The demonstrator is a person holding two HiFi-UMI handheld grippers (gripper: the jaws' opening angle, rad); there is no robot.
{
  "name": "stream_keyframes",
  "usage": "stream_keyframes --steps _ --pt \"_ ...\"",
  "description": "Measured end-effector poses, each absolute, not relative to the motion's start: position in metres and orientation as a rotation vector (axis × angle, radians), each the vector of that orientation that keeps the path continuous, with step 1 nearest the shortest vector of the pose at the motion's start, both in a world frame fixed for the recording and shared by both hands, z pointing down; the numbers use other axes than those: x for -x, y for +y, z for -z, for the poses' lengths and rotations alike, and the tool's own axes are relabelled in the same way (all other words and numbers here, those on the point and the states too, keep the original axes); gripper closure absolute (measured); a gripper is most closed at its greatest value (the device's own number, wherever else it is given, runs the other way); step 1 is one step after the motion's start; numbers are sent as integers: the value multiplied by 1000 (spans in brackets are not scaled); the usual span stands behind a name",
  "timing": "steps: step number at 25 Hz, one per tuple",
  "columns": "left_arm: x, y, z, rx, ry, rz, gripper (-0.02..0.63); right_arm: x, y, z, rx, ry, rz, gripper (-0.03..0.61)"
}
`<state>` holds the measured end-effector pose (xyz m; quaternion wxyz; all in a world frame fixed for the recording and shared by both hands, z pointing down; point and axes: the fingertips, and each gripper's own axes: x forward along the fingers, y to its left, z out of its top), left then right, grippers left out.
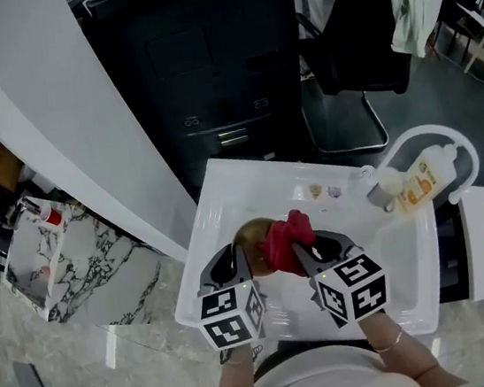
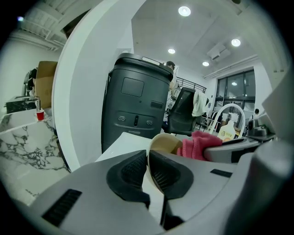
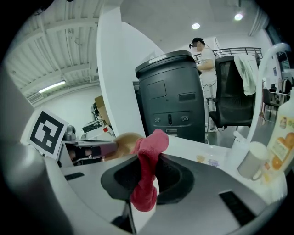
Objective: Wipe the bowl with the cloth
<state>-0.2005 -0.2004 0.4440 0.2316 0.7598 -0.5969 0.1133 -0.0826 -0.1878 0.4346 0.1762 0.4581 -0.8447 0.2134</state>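
Note:
A tan bowl (image 1: 252, 234) is held tilted on edge over the white sink (image 1: 224, 191); my left gripper (image 1: 243, 264) is shut on its rim. In the left gripper view the bowl (image 2: 165, 143) rises between the dark pads (image 2: 131, 172). My right gripper (image 1: 303, 256) is shut on a red cloth (image 1: 284, 238) that is pressed against the bowl's open side. In the right gripper view the cloth (image 3: 148, 170) hangs bunched between the jaws, with the bowl (image 3: 126, 142) just behind it to the left.
A white curved faucet (image 1: 427, 140), a pump soap bottle (image 1: 419, 179) and a small white cup (image 1: 390, 182) stand on the sink's right side. A dark bin (image 1: 206, 68) and a black chair (image 1: 354, 38) are beyond the sink. A marble counter (image 1: 63, 258) lies left.

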Motion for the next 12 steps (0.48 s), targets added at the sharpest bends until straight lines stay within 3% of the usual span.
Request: stream_keyframes --steps 12 --pt "198 -204 -445 -2081 -1617 -312 581 67 -195 -413 -1366 -2485 -607 502"
